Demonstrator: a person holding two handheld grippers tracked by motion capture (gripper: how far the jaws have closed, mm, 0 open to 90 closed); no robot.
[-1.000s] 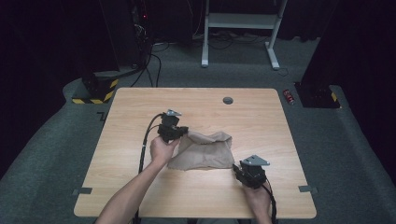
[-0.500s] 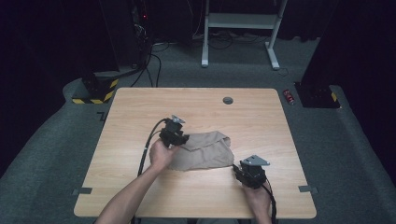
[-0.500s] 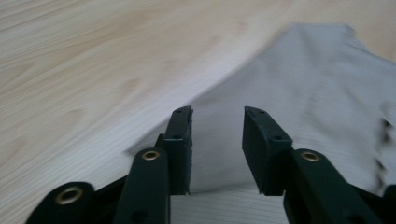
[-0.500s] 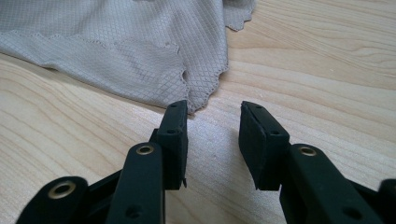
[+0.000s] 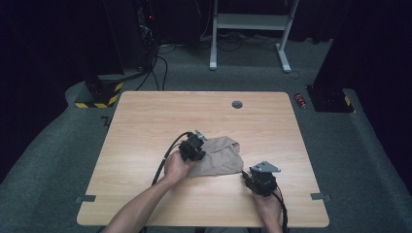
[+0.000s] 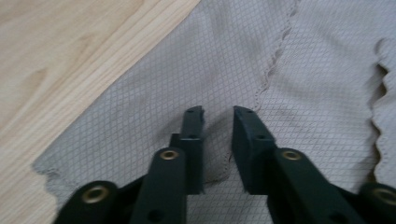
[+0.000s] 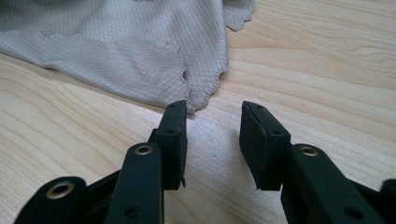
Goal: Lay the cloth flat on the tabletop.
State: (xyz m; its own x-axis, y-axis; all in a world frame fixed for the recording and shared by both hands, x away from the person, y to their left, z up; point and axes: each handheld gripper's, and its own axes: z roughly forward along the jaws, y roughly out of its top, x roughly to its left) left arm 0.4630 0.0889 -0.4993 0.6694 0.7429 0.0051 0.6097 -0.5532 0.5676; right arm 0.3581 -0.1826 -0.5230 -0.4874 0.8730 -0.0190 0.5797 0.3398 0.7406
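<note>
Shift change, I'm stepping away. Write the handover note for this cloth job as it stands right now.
Left gripper: down on the beige cloth, jaws just been closing, narrow gap, a small ridge of fabric between them, not clamped.
Right gripper: open on bare table just short of the cloth's near corner, holding nothing.
Done: cloth lies folded over itself.
Left: probably grip both spots and finish the fold.

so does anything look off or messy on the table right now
Nothing is spilled or damaged. The beige cloth lies rumpled and unevenly folded on the wooden table, its scalloped edges overlapping askew. A small red thing lies on the floor beside the table.
</note>
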